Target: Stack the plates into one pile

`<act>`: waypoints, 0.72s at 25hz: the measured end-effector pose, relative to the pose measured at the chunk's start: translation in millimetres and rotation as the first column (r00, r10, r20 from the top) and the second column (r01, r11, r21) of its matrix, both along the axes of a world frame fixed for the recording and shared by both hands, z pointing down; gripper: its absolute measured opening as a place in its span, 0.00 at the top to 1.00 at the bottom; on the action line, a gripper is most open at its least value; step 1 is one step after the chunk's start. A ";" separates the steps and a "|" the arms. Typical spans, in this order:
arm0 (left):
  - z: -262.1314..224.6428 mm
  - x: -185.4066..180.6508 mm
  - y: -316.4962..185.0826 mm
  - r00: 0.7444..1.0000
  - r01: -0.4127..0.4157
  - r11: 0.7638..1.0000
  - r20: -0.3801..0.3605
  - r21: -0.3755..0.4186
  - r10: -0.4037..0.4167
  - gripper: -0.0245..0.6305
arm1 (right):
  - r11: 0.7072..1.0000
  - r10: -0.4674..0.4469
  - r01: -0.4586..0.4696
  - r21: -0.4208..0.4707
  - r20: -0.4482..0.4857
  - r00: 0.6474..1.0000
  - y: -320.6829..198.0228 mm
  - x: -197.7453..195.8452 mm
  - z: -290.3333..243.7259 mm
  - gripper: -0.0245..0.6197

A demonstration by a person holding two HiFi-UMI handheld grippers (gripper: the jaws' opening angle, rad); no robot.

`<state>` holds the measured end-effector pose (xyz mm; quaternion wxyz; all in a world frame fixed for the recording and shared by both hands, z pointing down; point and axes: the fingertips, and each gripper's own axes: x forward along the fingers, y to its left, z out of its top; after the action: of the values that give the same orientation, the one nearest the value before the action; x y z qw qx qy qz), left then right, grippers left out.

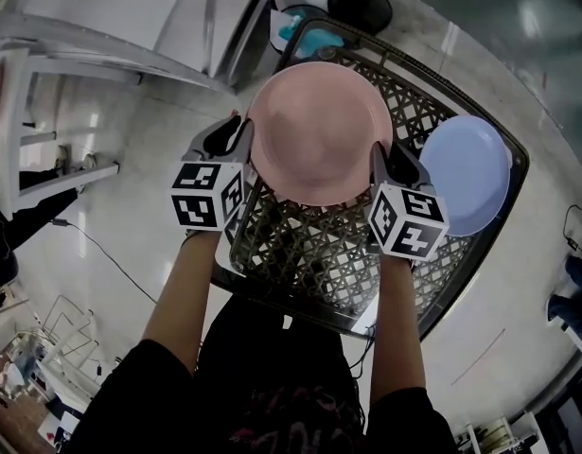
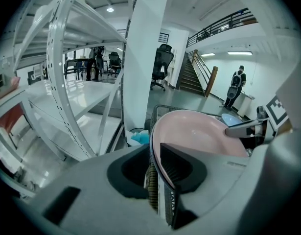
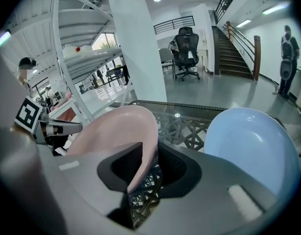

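The pink plate (image 1: 319, 130) is over the lattice table (image 1: 309, 253), opposite rims lying loosely inside the parted jaws of the left gripper (image 1: 236, 145) and right gripper (image 1: 385, 164); the blue plate (image 1: 466, 173) lies to its right, nearest the right gripper.

In the head view the pink plate (image 1: 319, 130) covers the middle of the lattice bench (image 1: 319, 253). It also covers part of a teal thing (image 1: 309, 34) beyond it, of which too little shows to name it. The tips of the left claw (image 1: 243, 151) and the right claw (image 1: 379, 159) are partly hidden at that plate's rim. The right claw's marker cube overlaps the near edge of the blue plate (image 1: 468, 173). In the left gripper view only a sliver of the blue plate shows past the pink one. In the right gripper view the claw's own body cuts off its lower edge.
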<state>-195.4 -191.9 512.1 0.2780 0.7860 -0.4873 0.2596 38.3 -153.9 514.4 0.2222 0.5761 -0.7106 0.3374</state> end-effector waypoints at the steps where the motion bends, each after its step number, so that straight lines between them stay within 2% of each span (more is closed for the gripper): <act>1: -1.1 0.1 -0.5 1.000 0.000 1.000 0.000 0.002 0.000 0.85 | 1.000 0.005 -0.005 0.004 -0.003 1.000 0.0 1.9 -0.7 0.81; 6: -10.9 -0.6 0.4 1.000 -0.006 0.999 0.021 0.035 0.005 0.86 | 0.999 0.025 -0.025 0.028 -0.001 1.000 2.6 8.6 -8.1 0.82; 12: -26.7 7.2 7.1 0.999 -0.035 0.996 0.040 0.077 0.032 0.97 | 0.997 0.058 -0.058 0.043 -0.002 0.998 14.7 23.7 -17.5 0.83; 18: -37.2 41.3 14.3 0.993 -0.113 0.989 0.057 0.097 0.108 0.97 | 0.992 0.112 -0.112 0.059 0.016 0.994 35.4 48.3 -27.6 0.83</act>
<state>-154.1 -177.6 475.0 0.2108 0.8179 -0.4624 0.2699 86.5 -118.5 486.8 0.1813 0.6193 -0.6882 0.3316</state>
